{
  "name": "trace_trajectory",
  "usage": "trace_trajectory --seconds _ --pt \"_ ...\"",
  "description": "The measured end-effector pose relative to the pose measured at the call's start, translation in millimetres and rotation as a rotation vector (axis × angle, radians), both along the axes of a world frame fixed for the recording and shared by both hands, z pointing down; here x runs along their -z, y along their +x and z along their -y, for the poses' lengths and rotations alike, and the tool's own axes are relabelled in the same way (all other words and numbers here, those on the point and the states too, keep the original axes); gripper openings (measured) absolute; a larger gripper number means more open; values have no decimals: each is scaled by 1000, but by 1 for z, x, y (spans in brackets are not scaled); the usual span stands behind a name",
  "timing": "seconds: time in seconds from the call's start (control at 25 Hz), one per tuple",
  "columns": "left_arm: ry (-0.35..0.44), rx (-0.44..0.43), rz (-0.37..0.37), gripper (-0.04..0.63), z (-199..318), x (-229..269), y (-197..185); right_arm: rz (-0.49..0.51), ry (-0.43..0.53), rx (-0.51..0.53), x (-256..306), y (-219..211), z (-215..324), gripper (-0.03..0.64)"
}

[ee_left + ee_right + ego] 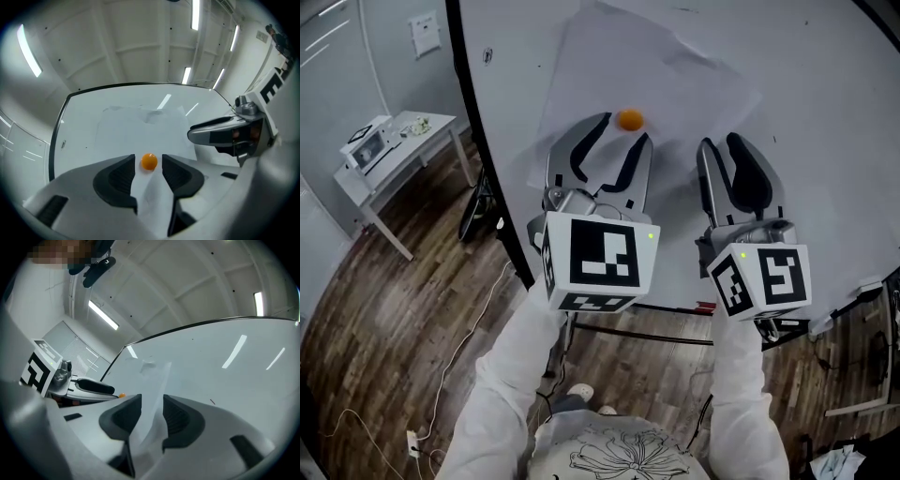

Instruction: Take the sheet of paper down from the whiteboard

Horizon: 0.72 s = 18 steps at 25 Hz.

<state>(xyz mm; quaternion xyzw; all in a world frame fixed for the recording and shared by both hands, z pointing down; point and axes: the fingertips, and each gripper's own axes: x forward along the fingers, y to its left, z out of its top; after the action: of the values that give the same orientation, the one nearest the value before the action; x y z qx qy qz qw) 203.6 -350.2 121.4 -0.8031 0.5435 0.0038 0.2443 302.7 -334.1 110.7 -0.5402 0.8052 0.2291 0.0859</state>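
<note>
Both tools are released: my left tool (620, 141) gapes just below the orange magnet (629, 119), my right tool (721, 145) to the magnet's right, open across the edge of the sheet of paper (609, 66). The magnet pins the sheet to the whiteboard (806, 56); tugging the paper first would likely tear it

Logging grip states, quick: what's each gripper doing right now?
Left gripper: open around the orange magnet, not gripping it.
Right gripper: open, holding nothing.
</note>
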Motion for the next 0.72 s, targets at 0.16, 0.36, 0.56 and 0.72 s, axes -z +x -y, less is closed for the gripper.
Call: trace_trajectory --seconds 0.16,0.36,0.56,0.72 --pt "-12 20 9 163 5 2 3 9 -18 2 2 4 6 127" --pt "-20 24 -2 163 8 1 5 21 -19 39 7 1 7 127" --pt "-18 55 -1 161 14 0 3 20 -28 50 9 -4 11 121" --pt "-17 68 24 137 17 1 4 31 -42 39 8 -5 16 86"
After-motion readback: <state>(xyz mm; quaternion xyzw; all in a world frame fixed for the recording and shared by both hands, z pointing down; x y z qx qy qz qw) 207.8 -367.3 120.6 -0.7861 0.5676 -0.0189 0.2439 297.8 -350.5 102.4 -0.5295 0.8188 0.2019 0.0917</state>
